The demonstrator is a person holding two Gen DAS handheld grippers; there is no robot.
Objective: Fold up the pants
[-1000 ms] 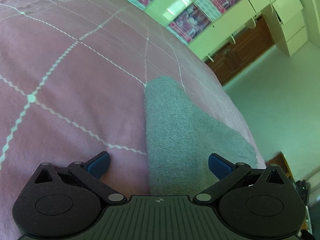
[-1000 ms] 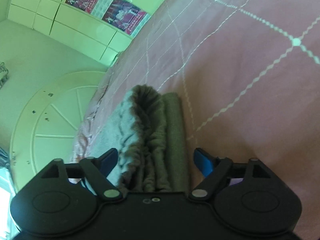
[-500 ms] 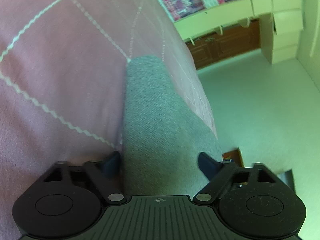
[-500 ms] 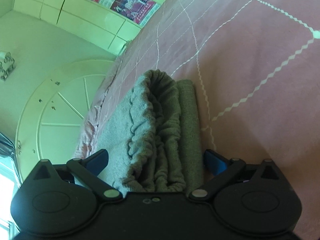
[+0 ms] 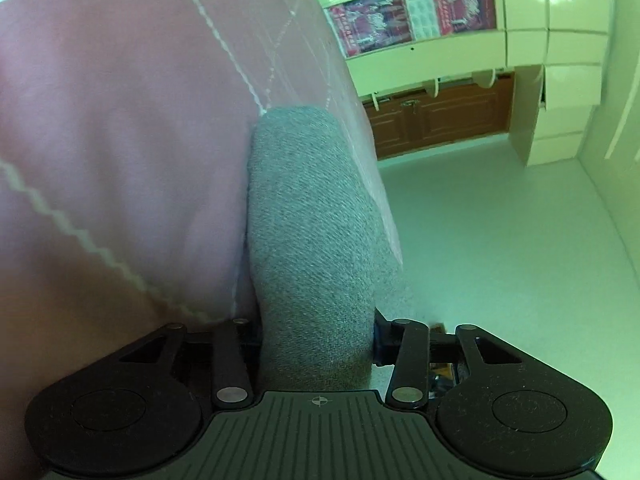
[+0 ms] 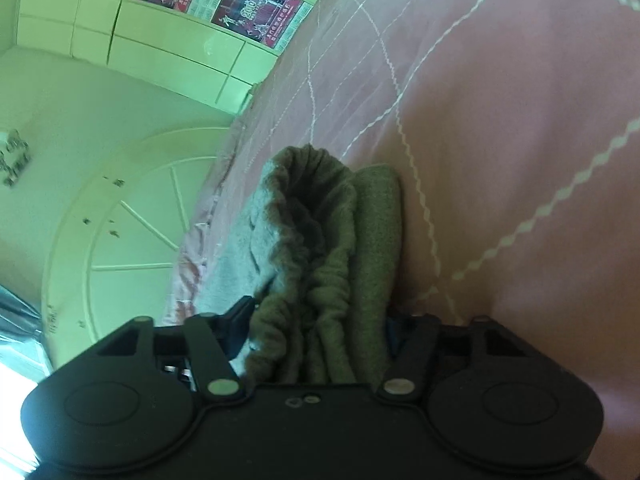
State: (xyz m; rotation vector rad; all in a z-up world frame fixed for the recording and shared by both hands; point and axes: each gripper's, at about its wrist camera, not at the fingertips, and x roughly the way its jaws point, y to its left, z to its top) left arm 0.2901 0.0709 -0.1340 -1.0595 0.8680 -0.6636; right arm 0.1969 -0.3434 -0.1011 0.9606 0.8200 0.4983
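Note:
The grey knit pants (image 5: 312,240) lie folded on a pink bedspread (image 5: 100,160). In the left wrist view my left gripper (image 5: 316,340) has closed its jaws on the smooth folded edge of the pants, which bunches up between them. In the right wrist view my right gripper (image 6: 316,332) has closed on the gathered waistband end of the pants (image 6: 320,248), whose elastic ruffles stand up between the jaws. The fingertips of both grippers are mostly hidden by fabric.
The pink bedspread (image 6: 500,140) with white zigzag stitching fills most of both views. The bed edge drops to a pale floor (image 5: 500,240). Cream cabinets with posters (image 5: 412,16) and brown wooden doors (image 5: 440,116) stand beyond. A round white panel (image 6: 120,220) lies at the left.
Both grippers went from wide open around the pants to closed on them. Both cameras tilted and came closer to the fabric, which now bunches between the jaws.

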